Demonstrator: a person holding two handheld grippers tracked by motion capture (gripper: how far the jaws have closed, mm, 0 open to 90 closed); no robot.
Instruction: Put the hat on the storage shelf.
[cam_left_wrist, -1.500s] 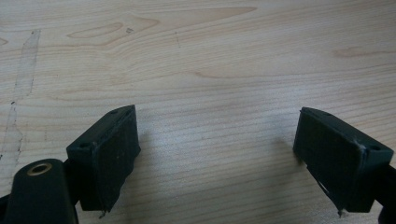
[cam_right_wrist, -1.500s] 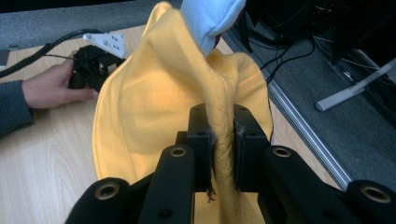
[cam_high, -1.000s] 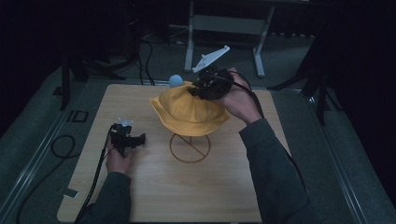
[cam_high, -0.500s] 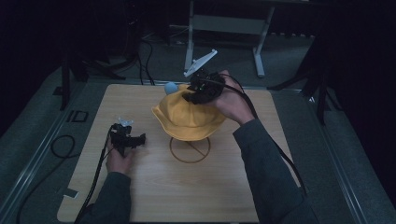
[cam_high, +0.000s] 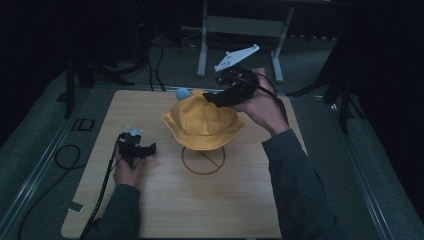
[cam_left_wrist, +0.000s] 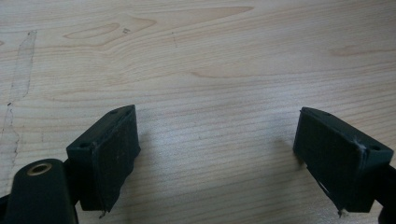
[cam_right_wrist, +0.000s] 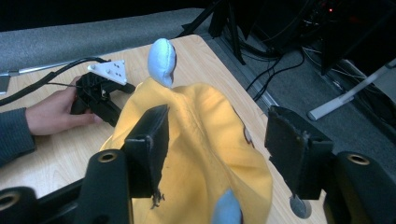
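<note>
A: Two sets of fingers gape, holding nothing; the right gripper (cam_high: 215, 98) has just let go of the soft yellow cloth hat (cam_high: 202, 122) perched on the wire stand (cam_high: 202, 161).

B: Off-centre, it could slide onto the pale wooden tabletop (cam_high: 200, 210); the left gripper (cam_high: 145, 148) rests well apart.

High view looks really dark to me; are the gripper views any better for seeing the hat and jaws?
High view: dim, surroundings nearly black, yellow hat still readable on the table. Right gripper view: brighter, hat sharp, the blue bit at the bottom edge blurred. Left gripper view: evenly lit, wood grain crisp, soft shadows beside the jaws.
</note>
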